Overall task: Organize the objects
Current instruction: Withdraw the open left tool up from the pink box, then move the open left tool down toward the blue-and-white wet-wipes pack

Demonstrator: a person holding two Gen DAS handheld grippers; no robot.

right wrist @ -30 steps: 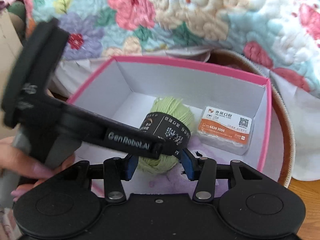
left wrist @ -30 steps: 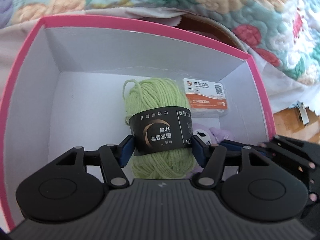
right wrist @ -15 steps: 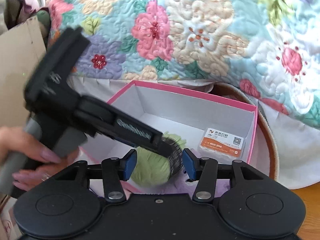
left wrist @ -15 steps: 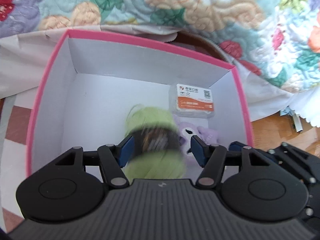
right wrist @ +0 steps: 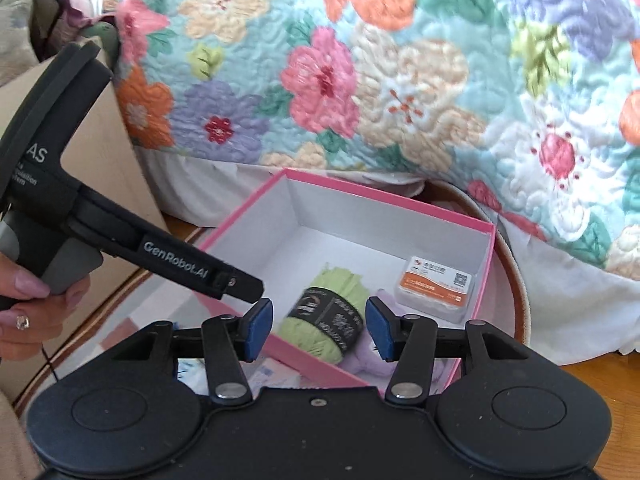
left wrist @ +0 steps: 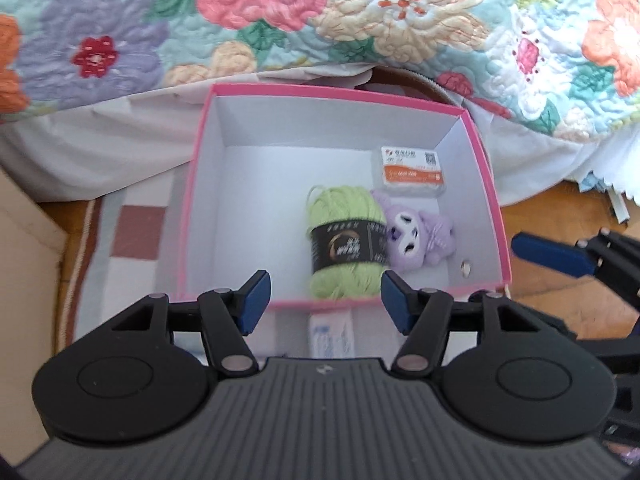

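Observation:
A pink box [left wrist: 486,184] with a white inside holds a green yarn ball [left wrist: 344,240] with a black label, a purple plush toy [left wrist: 420,236] and a small orange-and-white packet [left wrist: 412,172]. My left gripper [left wrist: 324,304] is open and empty, raised above the box's near rim. My right gripper [right wrist: 318,328] is open and empty above the box [right wrist: 486,264], over the yarn [right wrist: 324,316]. The packet [right wrist: 436,288] lies at the box's far right. The left gripper's body [right wrist: 132,248] reaches in from the left.
A flowered quilt [left wrist: 360,20] hangs behind the box. A white-and-blue packet [left wrist: 332,336] lies on the checked mat [left wrist: 136,236] in front of the box. Cardboard [left wrist: 24,272] stands at left. Wooden floor [left wrist: 560,208] shows at right.
The left gripper opened and let go of the yarn ball, which now lies in the box beside the plush toy. Both grippers rose and pulled back from the box.

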